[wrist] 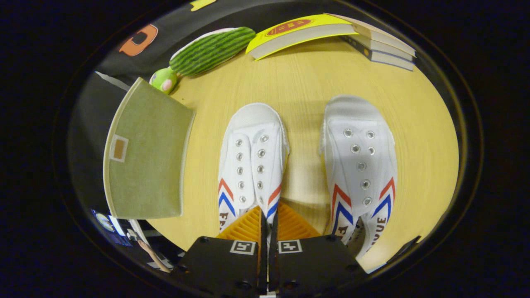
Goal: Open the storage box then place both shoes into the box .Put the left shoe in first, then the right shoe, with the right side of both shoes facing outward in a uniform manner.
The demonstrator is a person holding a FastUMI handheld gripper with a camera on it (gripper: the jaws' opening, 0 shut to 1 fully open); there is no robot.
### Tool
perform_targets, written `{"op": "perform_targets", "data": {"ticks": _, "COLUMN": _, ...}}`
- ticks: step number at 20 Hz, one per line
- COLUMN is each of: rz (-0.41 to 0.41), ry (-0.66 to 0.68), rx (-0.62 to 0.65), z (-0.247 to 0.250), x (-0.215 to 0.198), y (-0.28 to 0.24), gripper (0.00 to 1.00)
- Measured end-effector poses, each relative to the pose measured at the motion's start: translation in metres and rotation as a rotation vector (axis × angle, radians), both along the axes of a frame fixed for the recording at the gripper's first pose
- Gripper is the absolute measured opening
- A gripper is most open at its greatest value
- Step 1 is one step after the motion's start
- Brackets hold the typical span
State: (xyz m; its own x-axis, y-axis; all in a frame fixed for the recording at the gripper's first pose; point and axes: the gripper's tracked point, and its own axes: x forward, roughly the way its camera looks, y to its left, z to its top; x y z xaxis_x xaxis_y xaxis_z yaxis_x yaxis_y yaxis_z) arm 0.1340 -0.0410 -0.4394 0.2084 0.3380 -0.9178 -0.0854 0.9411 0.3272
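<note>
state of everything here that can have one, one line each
Tool: fingers close together, pinching the heel edge of the left shoe.
Left white canvas shoe: upright on the table, unlaced, between the fingers.
Right white canvas shoe: upright on the table, unlaced, free.
Olive fabric storage box: lid shut.
Yellow-covered book: closed, lying flat.
Green striped plush toy: lying on its side.

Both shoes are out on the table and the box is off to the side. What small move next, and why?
Probably swing toward the box to open it. Its lid looks closed, and both shoes sit on the table. The gripper has its fingers nearly together over the near shoe's heel side, and whether they pinch it is unclear.
</note>
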Motion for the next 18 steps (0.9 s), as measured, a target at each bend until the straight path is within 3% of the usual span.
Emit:
{"op": "perform_targets", "data": {"ticks": 4, "rz": -0.064, "ry": 0.003, "rx": 0.132, "z": 0.027, "x": -0.002, "y": 0.015, "gripper": 0.06}}
{"op": "perform_targets", "data": {"ticks": 13, "rz": -0.118, "ry": -0.203, "rx": 0.14, "z": 0.126, "x": 0.022, "y": 0.043, "gripper": 0.06}}
{"op": "perform_targets", "data": {"ticks": 18, "rz": -0.088, "ry": -0.302, "rx": 0.188, "z": 0.189, "x": 0.018, "y": 0.096, "gripper": 0.06}}
